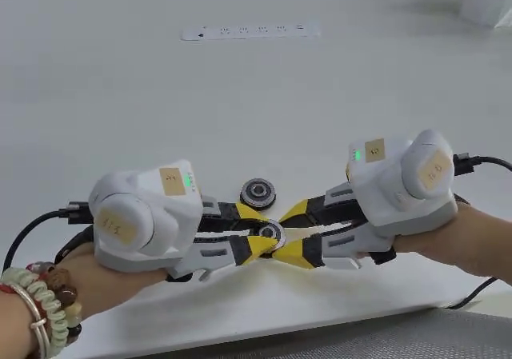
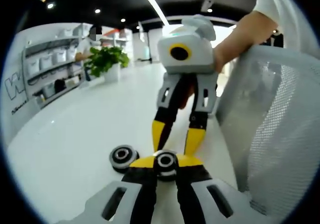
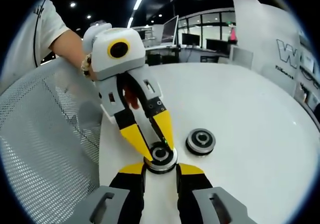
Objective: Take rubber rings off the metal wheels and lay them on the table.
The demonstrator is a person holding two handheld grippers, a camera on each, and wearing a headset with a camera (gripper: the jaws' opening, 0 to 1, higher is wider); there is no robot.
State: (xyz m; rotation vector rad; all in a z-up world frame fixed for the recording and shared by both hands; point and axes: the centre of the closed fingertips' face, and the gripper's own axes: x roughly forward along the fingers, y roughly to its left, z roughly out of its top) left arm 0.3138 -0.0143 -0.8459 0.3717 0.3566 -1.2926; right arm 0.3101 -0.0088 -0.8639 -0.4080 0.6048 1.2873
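Gripping one metal wheel [image 1: 270,233] from opposite sides near the table's [image 1: 160,95] near edge, the left gripper [image 1: 258,231] and right gripper [image 1: 290,233] each have their fingers clamped on it. I judge that one steadies it while the other peels off whatever rubber ring it carries. A second wheel [image 1: 258,191] lies just beyond, untouched.

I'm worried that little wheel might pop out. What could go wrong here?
1. The left gripper and the right gripper both pinch the same wheel by its edges with narrow tips, so it might slip out and roll.
2. This happens close to the near edge of the table, so a slipped wheel could drop off.
3. The spare wheel lies close by and could get knocked.
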